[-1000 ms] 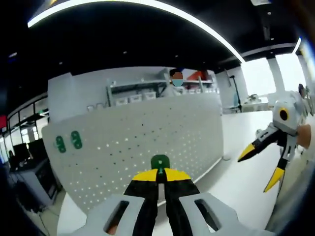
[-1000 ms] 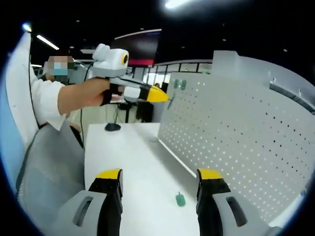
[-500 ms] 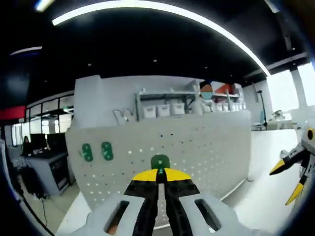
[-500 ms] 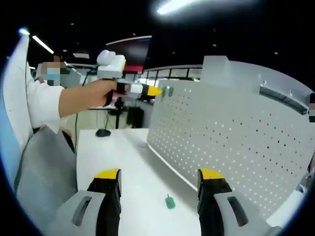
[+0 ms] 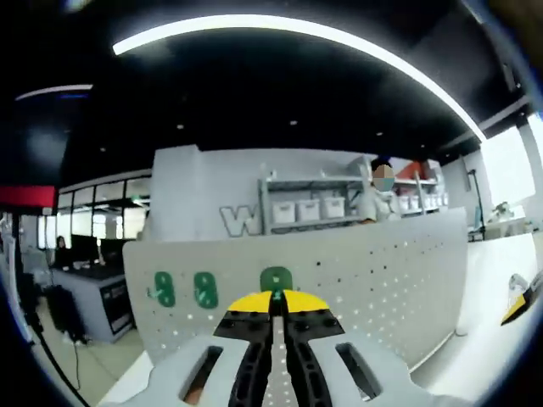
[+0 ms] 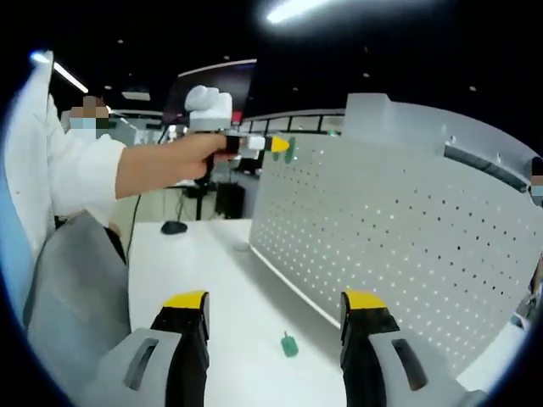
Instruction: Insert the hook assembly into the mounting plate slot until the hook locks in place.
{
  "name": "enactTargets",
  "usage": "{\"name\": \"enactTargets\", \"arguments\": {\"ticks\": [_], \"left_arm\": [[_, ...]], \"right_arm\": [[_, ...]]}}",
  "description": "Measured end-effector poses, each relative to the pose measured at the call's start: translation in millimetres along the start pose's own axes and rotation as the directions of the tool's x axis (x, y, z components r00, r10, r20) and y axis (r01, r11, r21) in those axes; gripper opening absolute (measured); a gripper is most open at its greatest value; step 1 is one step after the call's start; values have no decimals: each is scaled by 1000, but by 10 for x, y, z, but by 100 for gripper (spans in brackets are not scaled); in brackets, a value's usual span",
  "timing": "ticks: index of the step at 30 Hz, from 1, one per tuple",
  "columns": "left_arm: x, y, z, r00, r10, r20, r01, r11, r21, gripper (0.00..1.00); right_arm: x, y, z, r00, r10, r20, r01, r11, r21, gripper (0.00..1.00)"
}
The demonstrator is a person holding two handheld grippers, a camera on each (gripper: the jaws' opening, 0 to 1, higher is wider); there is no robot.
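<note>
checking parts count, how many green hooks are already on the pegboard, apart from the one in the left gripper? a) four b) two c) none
b: in the left gripper view two green hooks sit side by side on the pegboard, left of the hook pinched in the left gripper.

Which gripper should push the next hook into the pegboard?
Left. The left gripper is shut on a green hook up at the pegboard. The right gripper hangs open over the table.

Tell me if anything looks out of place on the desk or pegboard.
One green hook lies loose on the white desk below the pegboard, while two others hang on the board and the left gripper holds a fourth.
</note>
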State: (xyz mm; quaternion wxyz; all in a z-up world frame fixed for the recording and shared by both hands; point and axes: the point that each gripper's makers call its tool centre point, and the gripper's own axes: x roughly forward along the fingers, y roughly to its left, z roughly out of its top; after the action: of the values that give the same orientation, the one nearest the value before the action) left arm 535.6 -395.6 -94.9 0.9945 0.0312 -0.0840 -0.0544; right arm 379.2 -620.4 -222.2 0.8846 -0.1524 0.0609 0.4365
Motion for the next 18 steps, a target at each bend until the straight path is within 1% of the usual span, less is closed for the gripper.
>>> {"name": "enactTargets", "arguments": {"ticks": [1,3,5,10,13,14,18], "left_arm": [[17,23,-8,1000,9,-3,-9,1000,3,3],[54,40,4,1000,8,5,-8,1000,-4,3],[84,72,13,1000,19,10,-19,1000,9,3],[162,133,32,999,39,25,-39,999,-2,3],[223,145,12,999,38,28,-38,999,1,3],[243,155,-2,999,46,25,-46,999,17,3],[286,185,-22,998,58,27,-58,998,10,3]], "right_arm": [[-2,-3,2,1000,-1,2,1,1000,1,63],[-5,-2,-1,1000,-2,1,2,1000,1,63],[-8,-5,-11,1000,-2,-4,2,1000,0,63],[-18,-12,-46,1000,-4,-14,4,1000,4,63],[-12,-20,-51,1000,-2,-17,2,1000,4,63],[-12,-22,-51,1000,-2,-18,2,1000,3,63],[-2,-45,-47,1000,0,-21,0,1000,3,62]]}}
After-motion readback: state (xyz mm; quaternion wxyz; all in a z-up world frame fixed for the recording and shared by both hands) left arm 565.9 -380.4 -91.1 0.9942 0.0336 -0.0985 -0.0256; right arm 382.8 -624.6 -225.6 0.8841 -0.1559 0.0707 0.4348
